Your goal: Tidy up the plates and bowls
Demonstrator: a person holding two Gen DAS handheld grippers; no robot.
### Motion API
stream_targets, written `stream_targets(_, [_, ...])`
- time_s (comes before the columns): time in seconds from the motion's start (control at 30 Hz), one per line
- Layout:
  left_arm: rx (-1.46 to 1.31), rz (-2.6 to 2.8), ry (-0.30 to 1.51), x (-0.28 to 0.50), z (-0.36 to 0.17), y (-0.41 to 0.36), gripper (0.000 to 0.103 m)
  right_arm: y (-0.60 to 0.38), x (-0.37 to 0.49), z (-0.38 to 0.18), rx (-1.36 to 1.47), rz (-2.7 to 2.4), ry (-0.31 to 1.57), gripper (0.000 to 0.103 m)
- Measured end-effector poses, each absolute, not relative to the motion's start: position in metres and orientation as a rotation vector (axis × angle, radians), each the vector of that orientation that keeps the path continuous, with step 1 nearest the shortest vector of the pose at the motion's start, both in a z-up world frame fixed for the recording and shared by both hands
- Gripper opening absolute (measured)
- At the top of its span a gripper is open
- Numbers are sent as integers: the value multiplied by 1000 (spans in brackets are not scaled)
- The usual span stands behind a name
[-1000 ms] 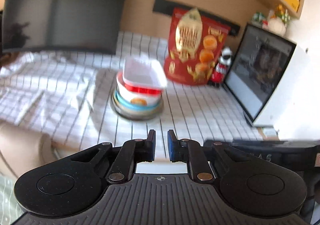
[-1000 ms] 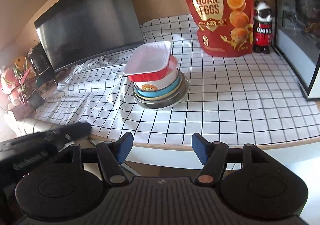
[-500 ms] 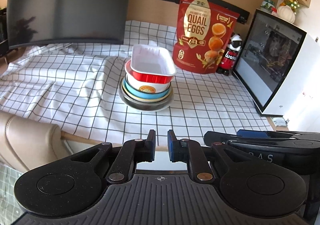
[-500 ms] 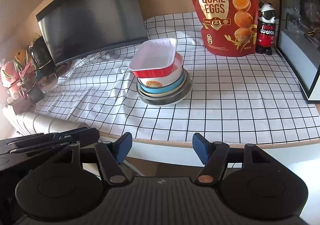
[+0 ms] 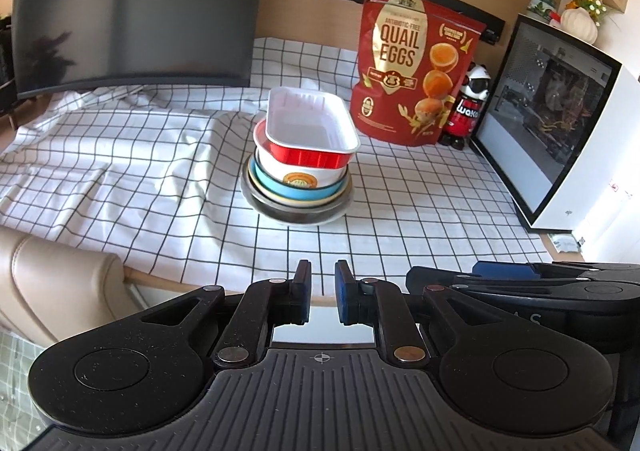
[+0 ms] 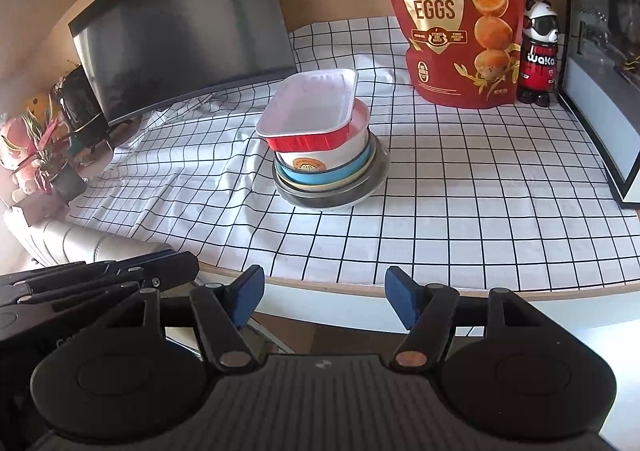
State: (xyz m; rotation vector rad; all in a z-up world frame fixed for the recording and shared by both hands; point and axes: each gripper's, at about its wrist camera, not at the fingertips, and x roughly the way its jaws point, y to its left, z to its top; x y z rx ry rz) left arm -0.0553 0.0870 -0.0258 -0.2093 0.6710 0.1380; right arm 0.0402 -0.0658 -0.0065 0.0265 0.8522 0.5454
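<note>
Two grippers sit back off the near edge of the table (image 6: 500,211), both empty: your left gripper (image 5: 322,293) has its jaws drawn narrow, with only a slim gap between the blue pads, while your right gripper (image 6: 324,297) has its jaws spread wide. The dishes are all in one stack (image 6: 330,159) in the middle of the checked cloth (image 5: 120,155), well apart from both tools. A red foil tray (image 6: 312,113) with a white inside sits on top, skewed and overhanging the white bowl (image 6: 326,159) under it; below that come a blue bowl (image 5: 296,193) and some flatter plates, on a dark steel plate (image 6: 340,195).

Judging by this, the stack looks complete or close to it, so the sensible step is a check, or squaring the tray. If you go in, use the right gripper, since it is already wide enough for the tray's rim. Come at it level from the near side, pinch the rim lightly because foil will likely crumple, and nudge rather than lift. Keep clear of the quail egg bag (image 6: 456,19) and the panda bottle (image 6: 538,55) at the far right, and avoid dragging the wrinkled cloth, which could tip the pile.
</note>
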Motion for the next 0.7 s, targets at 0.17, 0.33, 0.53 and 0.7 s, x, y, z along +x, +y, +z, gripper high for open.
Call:
stream_targets(0.17, [-208,139,670,-55,-25,88,15,-66,41,-6,26,545,853,67])
stream_targets(0.33, [-208,136,672,-55,-25,88,15,-67,41,-6,27,545,855,67])
stream_targets(0.53, [-208,144,672,-56,-26,86,15,-68,40,-7,25,549,856,67])
stream_targets(0.7, [-211,146,675,-58,-27,87,15,-68,39,-7,22,549,855,67])
